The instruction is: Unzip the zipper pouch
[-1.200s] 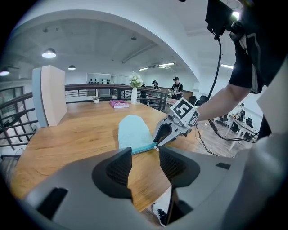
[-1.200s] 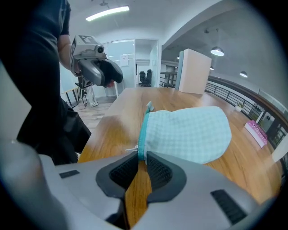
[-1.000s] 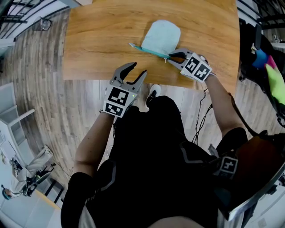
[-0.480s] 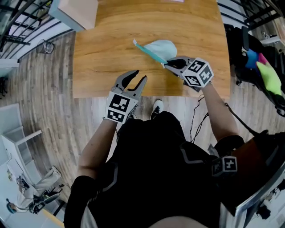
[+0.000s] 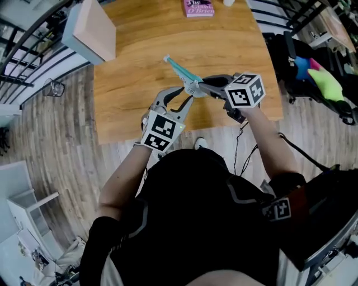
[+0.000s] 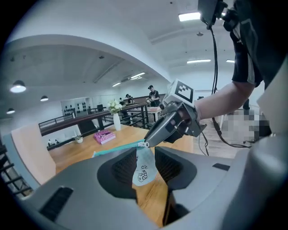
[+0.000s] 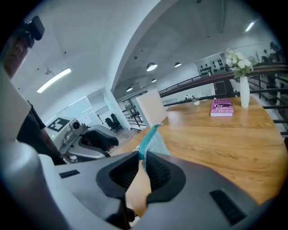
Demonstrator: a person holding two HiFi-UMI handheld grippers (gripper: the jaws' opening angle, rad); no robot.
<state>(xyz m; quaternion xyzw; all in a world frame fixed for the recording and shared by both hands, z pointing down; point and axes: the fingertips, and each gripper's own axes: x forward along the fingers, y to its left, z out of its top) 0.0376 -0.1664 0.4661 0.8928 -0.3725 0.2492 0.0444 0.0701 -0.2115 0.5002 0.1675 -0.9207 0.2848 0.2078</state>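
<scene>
At about ten o'clock from us, a beige box [image 5: 89, 28] sits on the far left corner of the wooden desk [image 5: 134, 84]. We see only its outer faces, not what it holds.

Straight ahead, our left tool [image 5: 178, 96] is raised above the near edge of the desk. Its jaws are partly spread and have just been closing. The pale blue zipper pouch [image 6: 144, 167] is up in the air, clear of the desk. Its lower end, with a small dark print on it, hangs in the gap between the left tool's pads, near both of them. The teal zipper tape runs off toward eleven o'clock. The pouch's inside is not open to view.

At one o'clock the right tool [image 5: 197, 85] is pressed together on the zipper pouch, pinching it at the metal zipper pull [image 6: 143, 144].

At twelve o'clock, on the desk's far edge, lies a pink book [image 5: 198, 7]. In the right gripper view a white vase [image 7: 244, 96] holding white flowers stands just beside it.
</scene>
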